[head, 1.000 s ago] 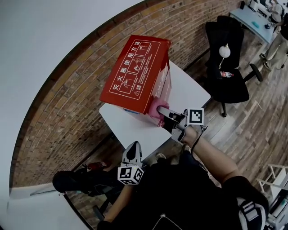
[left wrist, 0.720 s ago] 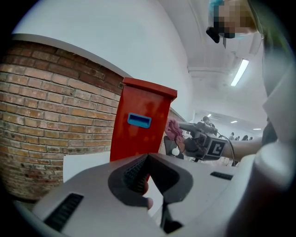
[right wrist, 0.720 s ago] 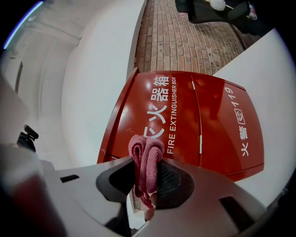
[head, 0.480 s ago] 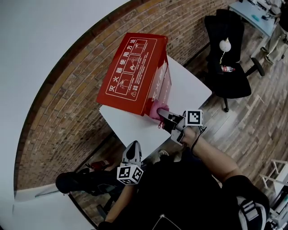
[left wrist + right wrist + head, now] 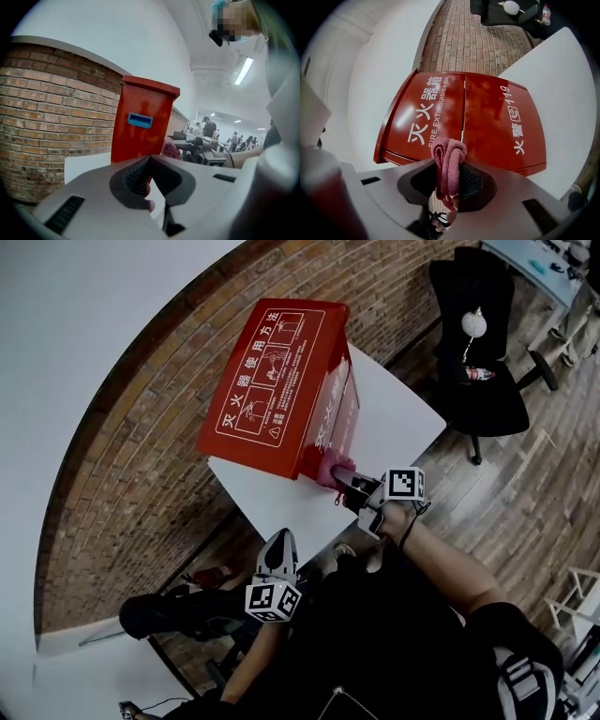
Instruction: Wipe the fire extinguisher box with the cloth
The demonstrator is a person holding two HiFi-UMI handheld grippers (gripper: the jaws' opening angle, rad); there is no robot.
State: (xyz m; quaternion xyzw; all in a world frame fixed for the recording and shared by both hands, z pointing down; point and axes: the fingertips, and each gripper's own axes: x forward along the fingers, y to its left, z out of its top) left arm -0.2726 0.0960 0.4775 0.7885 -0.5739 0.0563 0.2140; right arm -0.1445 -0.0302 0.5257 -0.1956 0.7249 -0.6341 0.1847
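I had the right gripper pinching a folded pink knitted cloth between its jaws. In the head view the cloth met the lower front edge of the red metal fire extinguisher box with white lettering. The box stood on a white square table beside a brick wall. My left gripper hung low by the table's near edge, well apart from the box, its jaws pressed together on nothing.
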